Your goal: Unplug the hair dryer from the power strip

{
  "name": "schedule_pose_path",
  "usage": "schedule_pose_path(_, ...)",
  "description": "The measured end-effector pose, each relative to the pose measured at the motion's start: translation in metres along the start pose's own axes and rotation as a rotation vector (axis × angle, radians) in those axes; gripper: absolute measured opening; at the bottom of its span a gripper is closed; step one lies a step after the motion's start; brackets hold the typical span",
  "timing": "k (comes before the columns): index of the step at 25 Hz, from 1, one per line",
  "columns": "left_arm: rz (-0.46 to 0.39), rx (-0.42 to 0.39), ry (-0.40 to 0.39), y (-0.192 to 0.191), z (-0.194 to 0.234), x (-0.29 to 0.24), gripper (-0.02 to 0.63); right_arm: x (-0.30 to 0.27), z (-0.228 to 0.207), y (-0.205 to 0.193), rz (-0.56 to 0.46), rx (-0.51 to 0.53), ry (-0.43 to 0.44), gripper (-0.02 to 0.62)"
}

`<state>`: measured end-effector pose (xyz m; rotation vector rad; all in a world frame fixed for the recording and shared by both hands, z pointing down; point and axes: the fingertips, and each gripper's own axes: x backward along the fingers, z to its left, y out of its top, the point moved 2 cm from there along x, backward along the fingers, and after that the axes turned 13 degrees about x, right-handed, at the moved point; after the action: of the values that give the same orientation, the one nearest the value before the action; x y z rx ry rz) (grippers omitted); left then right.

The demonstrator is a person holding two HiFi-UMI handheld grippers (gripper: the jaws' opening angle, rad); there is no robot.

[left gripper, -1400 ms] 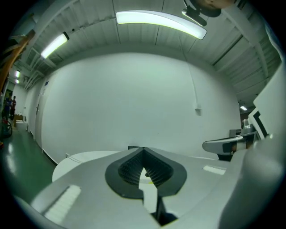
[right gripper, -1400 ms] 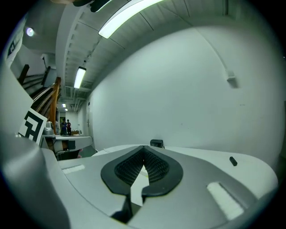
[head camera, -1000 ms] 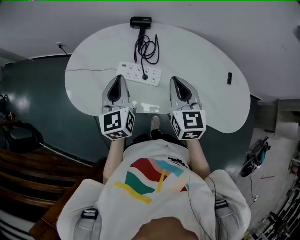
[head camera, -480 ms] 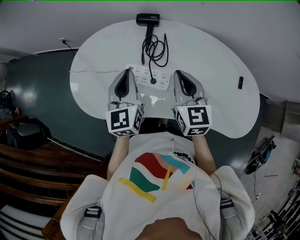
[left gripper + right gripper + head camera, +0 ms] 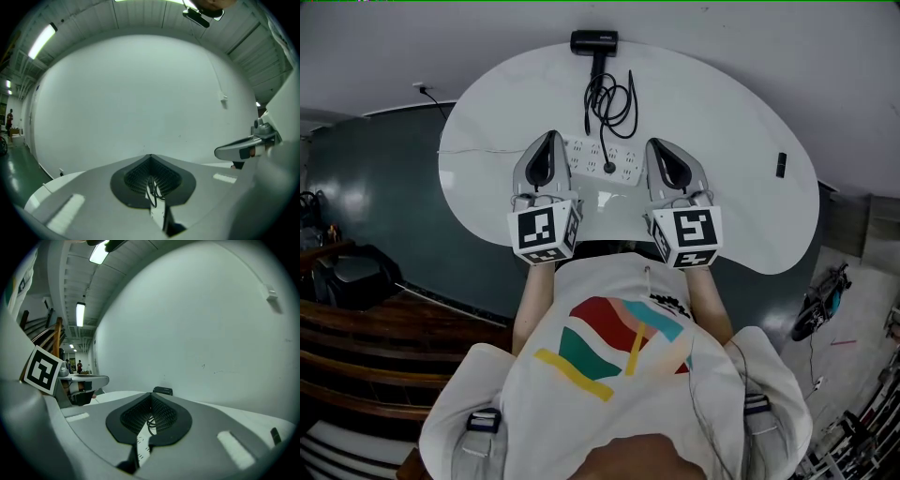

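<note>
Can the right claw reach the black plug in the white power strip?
Probably yes. The right claw sits just beside the black plug in the white power strip, with nothing between. It is shut, so it must open first.

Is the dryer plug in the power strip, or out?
In: the black plug sits in the strip, its cord looping back to the dryer.
</note>
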<state>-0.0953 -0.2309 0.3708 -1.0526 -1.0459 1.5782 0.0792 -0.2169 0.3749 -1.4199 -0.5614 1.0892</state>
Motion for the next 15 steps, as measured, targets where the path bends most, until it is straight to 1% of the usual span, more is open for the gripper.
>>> schedule_pose_path(3,0.041,0.011,0.023,-0.009,0.010,-0.005,-0.002,-0.005,0.002,-0.002,0.011,0.008,0.011,0.014)
schedule_pose_path(5,0.072,0.034,0.050,-0.018,0.021,-0.010,-0.002,-0.010,0.002,-0.003,0.018,0.008,0.015,0.014)
schedule_pose_path(8,0.150,0.061,0.069,-0.038,0.038,-0.015,-0.002,-0.014,0.005,-0.007,0.032,0.003,0.020,0.014)
schedule_pose_path(9,0.186,0.065,0.060,-0.046,0.041,-0.016,0.034,-0.015,0.007,-0.008,0.037,0.002,0.022,0.014)
schedule_pose_path(10,0.223,0.071,0.051,-0.055,0.044,-0.016,0.116,-0.015,0.008,-0.009,0.042,0.001,0.024,0.014)
schedule_pose_path(13,0.316,0.078,0.055,-0.080,0.050,-0.016,0.128,-0.015,0.009,-0.013,0.058,-0.002,0.030,0.014)
schedule_pose_path(15,0.390,0.075,0.053,-0.098,0.051,-0.016,0.161,-0.016,0.010,-0.016,0.069,-0.006,0.035,0.014)
